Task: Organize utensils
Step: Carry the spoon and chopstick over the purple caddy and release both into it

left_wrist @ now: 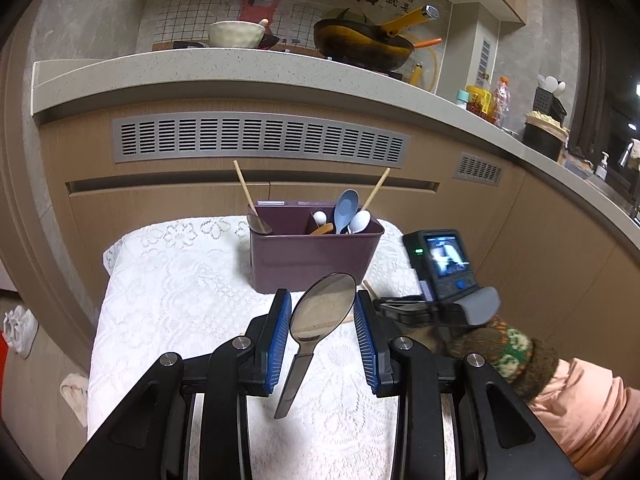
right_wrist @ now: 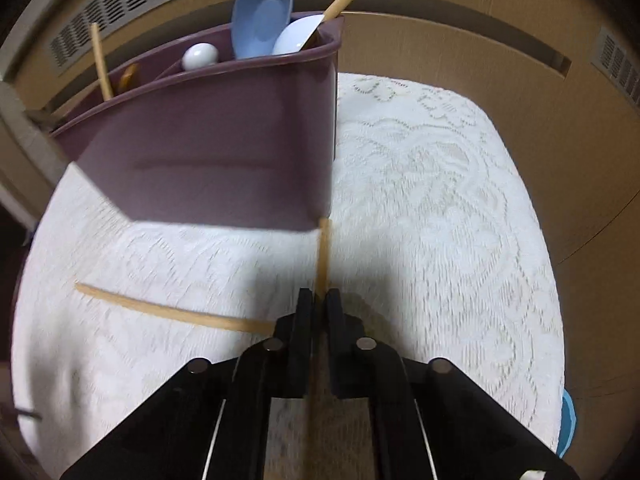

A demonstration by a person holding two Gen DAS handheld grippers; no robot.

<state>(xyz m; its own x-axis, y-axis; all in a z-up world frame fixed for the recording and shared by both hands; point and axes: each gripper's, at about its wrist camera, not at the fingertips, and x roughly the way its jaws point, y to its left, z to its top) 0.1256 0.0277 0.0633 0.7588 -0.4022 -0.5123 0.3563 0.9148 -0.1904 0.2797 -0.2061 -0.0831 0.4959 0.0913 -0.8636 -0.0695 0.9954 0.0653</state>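
A purple utensil holder (left_wrist: 312, 258) stands on the white lace cloth (left_wrist: 180, 300), with spoons and chopsticks in it. A metal spoon (left_wrist: 316, 320) lies on the cloth between the blue pads of my left gripper (left_wrist: 323, 316), which is open around it. My right gripper (right_wrist: 320, 300) is shut on a wooden chopstick (right_wrist: 323, 252) that points toward the holder (right_wrist: 216, 152). A second chopstick (right_wrist: 160, 310) lies on the cloth to its left. The right gripper also shows in the left wrist view (left_wrist: 400, 306), just right of the spoon.
Wooden cabinets with grey vents (left_wrist: 260, 140) rise behind the table. A counter (left_wrist: 200, 76) above carries a bowl, a pan, bottles and jars. The cloth (right_wrist: 440, 200) stretches to the right of the holder. The table edge is near on the left.
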